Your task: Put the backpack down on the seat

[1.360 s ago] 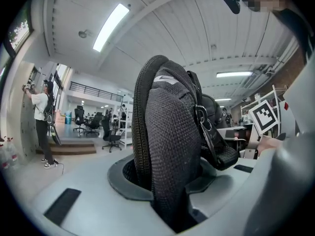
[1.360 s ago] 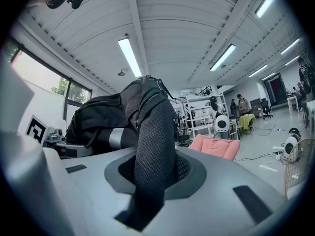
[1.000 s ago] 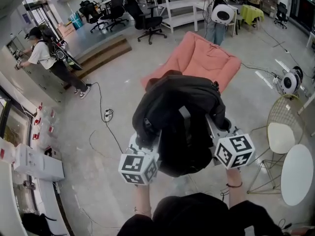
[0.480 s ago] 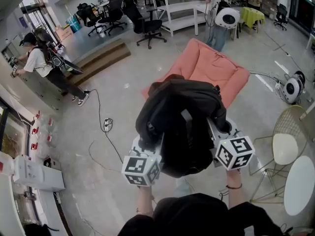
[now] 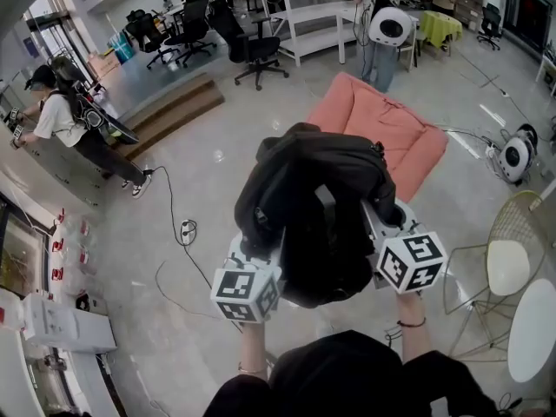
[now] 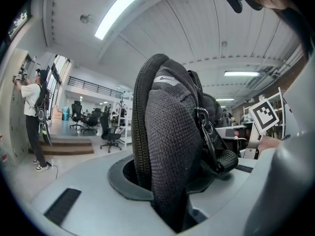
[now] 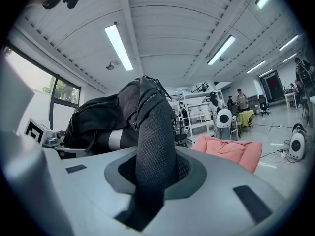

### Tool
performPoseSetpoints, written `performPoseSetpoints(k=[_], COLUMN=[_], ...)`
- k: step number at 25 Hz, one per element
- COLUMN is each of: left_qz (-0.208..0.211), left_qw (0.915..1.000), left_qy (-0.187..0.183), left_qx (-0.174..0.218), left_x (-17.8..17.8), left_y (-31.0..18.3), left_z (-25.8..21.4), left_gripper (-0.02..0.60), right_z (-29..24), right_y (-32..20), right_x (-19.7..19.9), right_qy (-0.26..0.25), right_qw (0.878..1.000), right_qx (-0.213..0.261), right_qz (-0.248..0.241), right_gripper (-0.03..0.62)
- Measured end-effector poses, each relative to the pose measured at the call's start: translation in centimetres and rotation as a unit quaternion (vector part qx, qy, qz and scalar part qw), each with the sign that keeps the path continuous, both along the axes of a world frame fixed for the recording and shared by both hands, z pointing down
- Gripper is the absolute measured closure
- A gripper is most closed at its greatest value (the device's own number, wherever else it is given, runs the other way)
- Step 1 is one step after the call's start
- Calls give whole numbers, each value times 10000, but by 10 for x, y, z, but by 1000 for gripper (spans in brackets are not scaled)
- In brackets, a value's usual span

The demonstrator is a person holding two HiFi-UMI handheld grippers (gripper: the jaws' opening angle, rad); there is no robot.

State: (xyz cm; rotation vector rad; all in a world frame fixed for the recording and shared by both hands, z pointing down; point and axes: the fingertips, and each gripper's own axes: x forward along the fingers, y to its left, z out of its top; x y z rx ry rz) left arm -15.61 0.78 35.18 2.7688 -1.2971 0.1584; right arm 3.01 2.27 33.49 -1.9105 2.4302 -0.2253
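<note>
I hold a black backpack in the air in front of me, over the floor. My left gripper is shut on one of its padded mesh straps, and in the left gripper view the left gripper pinches that strap. My right gripper is shut on the other strap, which the right gripper squeezes in its own view. The seat, a low pink cushioned chair, lies on the floor just beyond the backpack; the bag partly hides it. The pink seat also shows to the right of the strap.
A wire chair and a round white table stand at the right. A cable with a power strip runs over the floor at left. Wooden steps, office chairs, a white shelf and people are farther off.
Both grippers keep their hold on the straps. The backpack has barely moved. The person at the far left has stepped further left, and my view has shifted a little.
</note>
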Motion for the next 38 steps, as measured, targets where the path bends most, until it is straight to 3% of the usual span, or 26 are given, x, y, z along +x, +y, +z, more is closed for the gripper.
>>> performPoseSetpoints(k=[15,30,38], left_qz=[-34,-305,-427], left_qw=[9997,9972,9932], left_qy=[50,51,-138], left_qx=[-235,-678,-1078], left_x=[14,50,70], left_y=[-44,-150,-204], left_z=[5,45,84], left_gripper=[453,453,453], right_z=[4,44,87], right_y=[-46,-161,-216], right_x=[13,49,69], right_qy=[33,-92,-269], right_qw=[9999,9980,9937], right_qx=[-158,-565,-1027], right_qz=[44,-267,-353], right_gripper=[513,513,513])
